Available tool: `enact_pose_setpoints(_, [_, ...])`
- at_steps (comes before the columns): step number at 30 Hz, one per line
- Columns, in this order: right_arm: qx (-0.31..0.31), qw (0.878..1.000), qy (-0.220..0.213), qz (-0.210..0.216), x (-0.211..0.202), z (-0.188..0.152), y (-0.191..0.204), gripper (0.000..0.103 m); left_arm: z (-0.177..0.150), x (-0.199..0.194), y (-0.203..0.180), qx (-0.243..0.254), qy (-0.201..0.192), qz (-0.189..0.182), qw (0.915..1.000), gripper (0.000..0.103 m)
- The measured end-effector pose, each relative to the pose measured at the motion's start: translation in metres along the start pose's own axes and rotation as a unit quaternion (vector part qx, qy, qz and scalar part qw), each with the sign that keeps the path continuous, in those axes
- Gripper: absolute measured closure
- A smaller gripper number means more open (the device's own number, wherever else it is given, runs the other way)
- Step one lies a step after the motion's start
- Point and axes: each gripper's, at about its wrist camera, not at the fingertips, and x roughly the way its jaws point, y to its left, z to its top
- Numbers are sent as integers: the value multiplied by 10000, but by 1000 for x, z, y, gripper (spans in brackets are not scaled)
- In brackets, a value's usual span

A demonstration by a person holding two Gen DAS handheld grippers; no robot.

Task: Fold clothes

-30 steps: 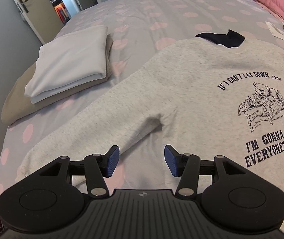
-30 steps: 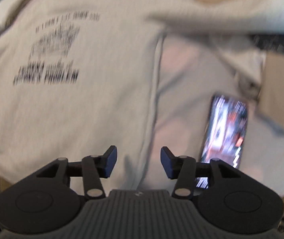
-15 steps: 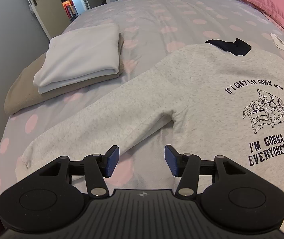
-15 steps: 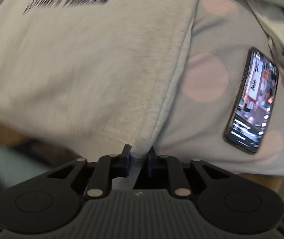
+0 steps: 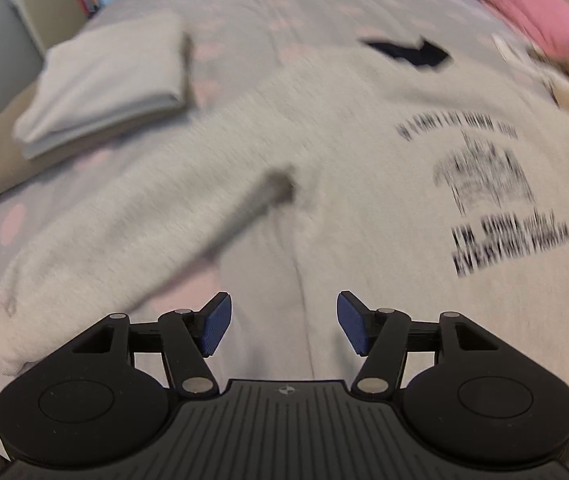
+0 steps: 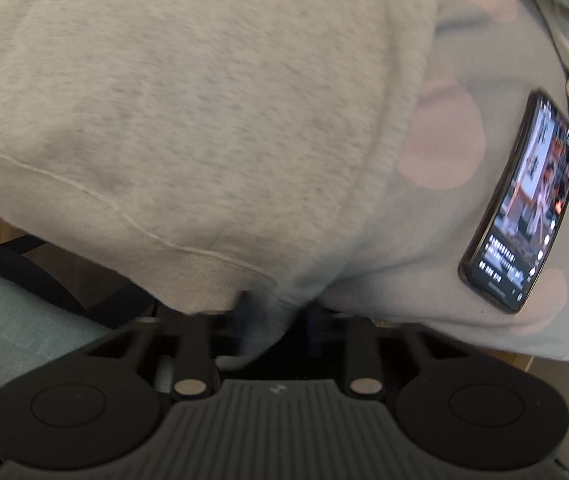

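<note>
A light grey sweatshirt [image 5: 356, 152] with dark printed text lies spread face up on the bed, one sleeve [image 5: 124, 216] stretched to the left. My left gripper [image 5: 282, 326] is open and empty, just above the sweatshirt's side near the hem. In the right wrist view the sweatshirt [image 6: 204, 100] fills the frame. My right gripper [image 6: 274, 312] is shut on the sweatshirt's bottom hem corner, and the cloth hides its fingertips.
A stack of folded white and beige clothes [image 5: 112, 80] lies at the left of the bed. A pink pillow [image 5: 524, 4] is at the far right. A phone [image 6: 524, 208] with a lit screen lies on the dotted sheet [image 6: 440, 148] beside the hem.
My right gripper closed on the sweatshirt's hem corner and has pulled closer to it. My left gripper has moved right and forward over the sweatshirt's side, staying open.
</note>
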Motion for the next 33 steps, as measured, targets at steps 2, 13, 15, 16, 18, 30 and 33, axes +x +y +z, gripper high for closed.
enact_pose_setpoints(2, [5, 9995, -296, -145, -13, 0, 1, 52, -5, 7, -7, 176, 144, 33, 9997, 46])
enact_pose_setpoints(13, [1601, 9582, -2270, -685, -91, 19, -93, 43, -3, 23, -16, 258, 278, 55, 9993, 46])
enact_pose_setpoints(15, [2014, 9404, -2634, -751, -106, 18, -123, 43, 4, 21, -14, 146, 163, -69, 9997, 46])
enact_pose_setpoints(16, [2204, 9312, -2788, -809, -112, 18, -138, 43, 8, 20, -14, 118, 99, -99, 9998, 46])
enact_pose_setpoints(18, [2559, 9114, -3086, -928, -128, 13, -168, 43, 15, 19, -16, 110, -31, -107, 9999, 46])
enact_pose_setpoints(30, [4532, 7684, -4482, -574, -189, -20, -332, 30, 44, 31, -34, 323, -58, 203, 9993, 46])
enact_pose_setpoints(33, [4862, 7440, -4570, -358, -186, -16, -353, 27, 47, 36, -36, 343, 14, 274, 9990, 46])
